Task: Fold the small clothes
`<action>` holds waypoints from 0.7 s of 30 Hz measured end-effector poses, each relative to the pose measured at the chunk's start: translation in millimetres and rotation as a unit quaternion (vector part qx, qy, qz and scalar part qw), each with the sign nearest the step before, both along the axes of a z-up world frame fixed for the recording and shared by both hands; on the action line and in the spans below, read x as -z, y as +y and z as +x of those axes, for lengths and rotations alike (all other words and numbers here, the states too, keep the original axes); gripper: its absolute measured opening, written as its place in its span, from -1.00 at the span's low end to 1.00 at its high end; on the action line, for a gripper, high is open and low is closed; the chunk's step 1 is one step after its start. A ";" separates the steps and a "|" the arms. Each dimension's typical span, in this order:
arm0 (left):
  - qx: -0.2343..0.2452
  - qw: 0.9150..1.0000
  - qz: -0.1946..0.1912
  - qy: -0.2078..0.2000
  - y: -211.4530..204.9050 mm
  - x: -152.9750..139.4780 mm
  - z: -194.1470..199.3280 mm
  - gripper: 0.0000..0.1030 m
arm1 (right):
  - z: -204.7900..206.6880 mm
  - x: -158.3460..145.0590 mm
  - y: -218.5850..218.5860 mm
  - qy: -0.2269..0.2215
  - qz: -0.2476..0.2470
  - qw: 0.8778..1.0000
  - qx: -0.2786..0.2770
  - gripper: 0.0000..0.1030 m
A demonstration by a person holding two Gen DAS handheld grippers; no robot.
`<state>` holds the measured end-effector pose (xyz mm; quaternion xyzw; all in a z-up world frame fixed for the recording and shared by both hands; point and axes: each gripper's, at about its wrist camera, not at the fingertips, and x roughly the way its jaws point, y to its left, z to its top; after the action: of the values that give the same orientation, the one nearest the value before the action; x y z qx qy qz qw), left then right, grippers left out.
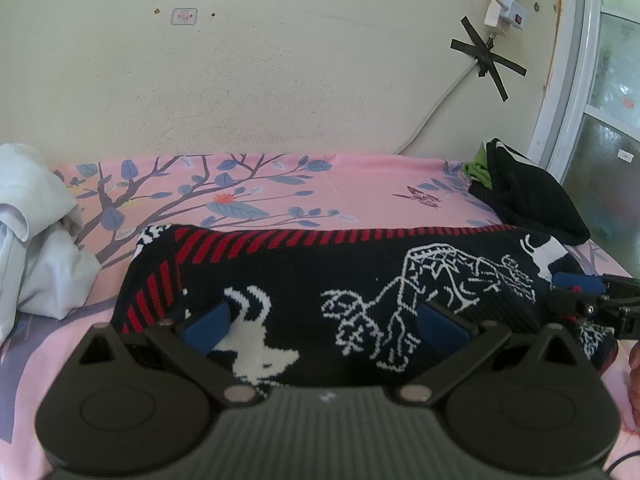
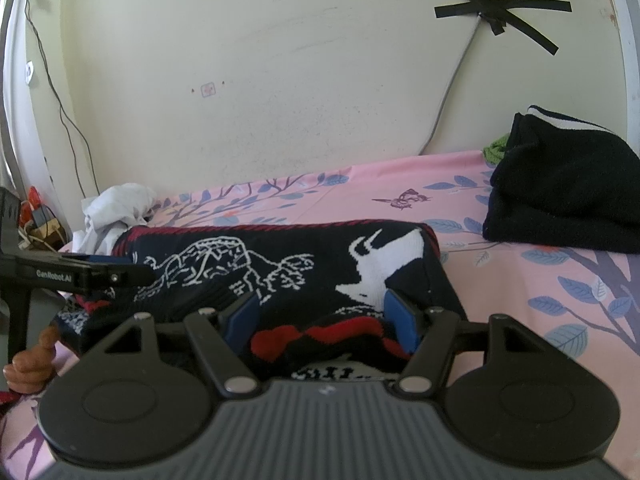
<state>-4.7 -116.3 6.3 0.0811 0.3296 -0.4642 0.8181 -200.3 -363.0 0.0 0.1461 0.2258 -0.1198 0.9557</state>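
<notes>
Knitted navy sweater [image 1: 320, 280] with red-striped trim and white dinosaur figures, lying folded across the near part of my working surface, a pink bedsheet [image 1: 360, 188] printed with blue-leaved branches. In the left wrist view my left gripper [image 1: 324, 320] sits low over the sweater's near edge, its blue-padded fingers [image 1: 208, 326] wide apart with the knit between them and nothing pinched. At the right edge of that same view I see my right gripper [image 1: 576, 292] entering at the sweater's right end.

In the right wrist view my right gripper [image 2: 320, 316] has its blue pads [image 2: 400, 320] spread, and a bunched fold of the sweater [image 2: 288, 264], showing red trim, rises in the gap; I cannot tell whether the pads press it. My left gripper [image 2: 108, 272] reaches in from the left over the sweater's other end.

Beyond the sweater, a crumpled white garment [image 1: 36, 232] lies at the far left of the sheet, and a folded black garment [image 2: 560, 188] rests at the far right, well apart from the sweater, with a scrap of green cloth [image 2: 496, 148] just behind it against the cream wall [image 1: 280, 80].
</notes>
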 end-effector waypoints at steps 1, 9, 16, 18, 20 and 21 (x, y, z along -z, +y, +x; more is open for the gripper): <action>0.000 1.000 0.000 0.000 0.0 0.0 0.0 1.00 | -0.1 0.0 -0.1 0.000 0.000 1.000 0.000 0.15; 0.001 1.000 0.002 -0.001 -0.3 0.3 -0.5 1.00 | -0.3 -0.1 0.1 0.000 0.001 1.000 0.000 0.15; 0.002 1.000 0.003 -0.001 -0.3 0.3 -0.7 1.00 | -1.1 -1.1 -0.4 -0.003 0.001 1.000 0.001 0.15; 0.002 1.000 0.003 -0.001 -0.4 0.2 -0.9 1.00 | -7.7 -6.0 -2.6 -0.014 0.021 1.000 0.004 0.19; 0.002 1.000 0.003 -0.001 -0.3 0.1 -0.8 1.00 | -21.5 -14.5 -8.8 -0.042 0.057 0.997 0.014 0.21; 0.002 1.000 0.002 0.000 0.0 0.1 -0.7 1.00 | -30.6 -19.0 -13.3 -0.057 0.074 0.995 0.025 0.24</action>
<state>-5.4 -116.2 6.2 0.0837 0.3302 -0.4648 0.8173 -230.9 -376.2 19.0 0.2285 0.1751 -0.1182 0.9503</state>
